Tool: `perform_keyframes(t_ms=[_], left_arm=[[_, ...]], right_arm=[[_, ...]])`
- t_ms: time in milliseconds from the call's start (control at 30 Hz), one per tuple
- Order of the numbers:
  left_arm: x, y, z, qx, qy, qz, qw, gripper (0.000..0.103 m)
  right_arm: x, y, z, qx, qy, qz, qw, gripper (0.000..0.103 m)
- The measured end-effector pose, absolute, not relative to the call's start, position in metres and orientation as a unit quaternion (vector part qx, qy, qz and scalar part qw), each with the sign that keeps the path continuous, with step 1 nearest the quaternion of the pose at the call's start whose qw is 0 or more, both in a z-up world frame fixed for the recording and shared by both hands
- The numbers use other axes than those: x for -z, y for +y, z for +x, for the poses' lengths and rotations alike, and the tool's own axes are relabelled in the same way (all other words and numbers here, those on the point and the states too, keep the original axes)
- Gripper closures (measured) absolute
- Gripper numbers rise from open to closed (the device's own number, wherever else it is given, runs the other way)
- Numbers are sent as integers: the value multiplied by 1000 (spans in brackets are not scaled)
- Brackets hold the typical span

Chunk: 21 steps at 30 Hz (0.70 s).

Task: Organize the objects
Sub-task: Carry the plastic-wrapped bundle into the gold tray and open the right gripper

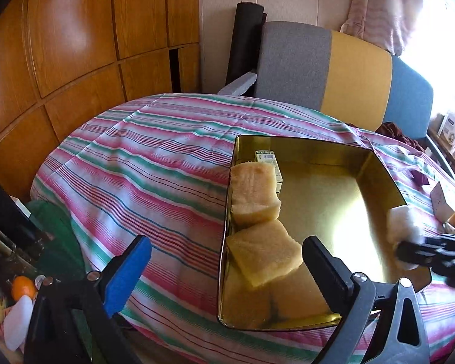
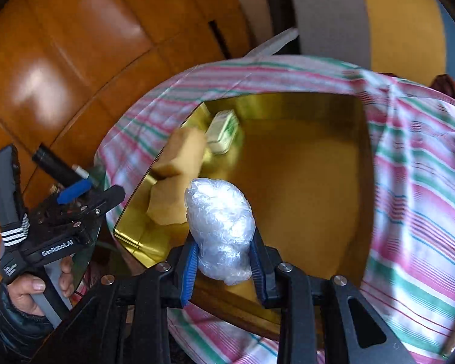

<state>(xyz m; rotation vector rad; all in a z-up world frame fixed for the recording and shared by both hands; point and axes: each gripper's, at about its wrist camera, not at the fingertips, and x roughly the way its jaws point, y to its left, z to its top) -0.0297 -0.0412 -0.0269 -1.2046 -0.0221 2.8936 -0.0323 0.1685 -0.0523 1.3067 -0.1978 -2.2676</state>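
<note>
Since my right gripper (image 2: 223, 257) is clamped on the plastic-wrapped bundle (image 2: 220, 230), I'd lower it onto the gold tin's (image 2: 368, 157) bare floor right of the sponges (image 2: 183, 151) (left gripper (image 1: 227, 268) gapes wide, empty).

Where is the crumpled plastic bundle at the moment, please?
The plastic bundle is clamped in the right gripper, above the near edge of the gold tin, right of the sponges.

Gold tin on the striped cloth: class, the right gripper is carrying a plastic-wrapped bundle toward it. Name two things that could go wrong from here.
1. The plastic-wrapped bundle looks slippery and bulges past the right gripper, so it might slip out before reaching the gold tin.
2. Two yellow sponges and a small box crowd the tin's left side; a drop there could land on them.
</note>
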Motion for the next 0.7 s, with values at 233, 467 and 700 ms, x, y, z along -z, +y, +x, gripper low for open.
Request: perform_keyframes(t_ms=[233, 467, 700], left_arm=[[32, -49, -28, -922, -15, -387, -1, 2], [34, -52, -27, -921, -18, -390, -5, 2], [32, -73, -31, -919, -56, -389, -25, 2]], right_arm=[[67, 141, -35, 820, -53, 502, 271, 72], [75, 121, -41, 807, -36, 513, 289, 72], [82, 86, -48, 788, -12, 521, 327, 70]])
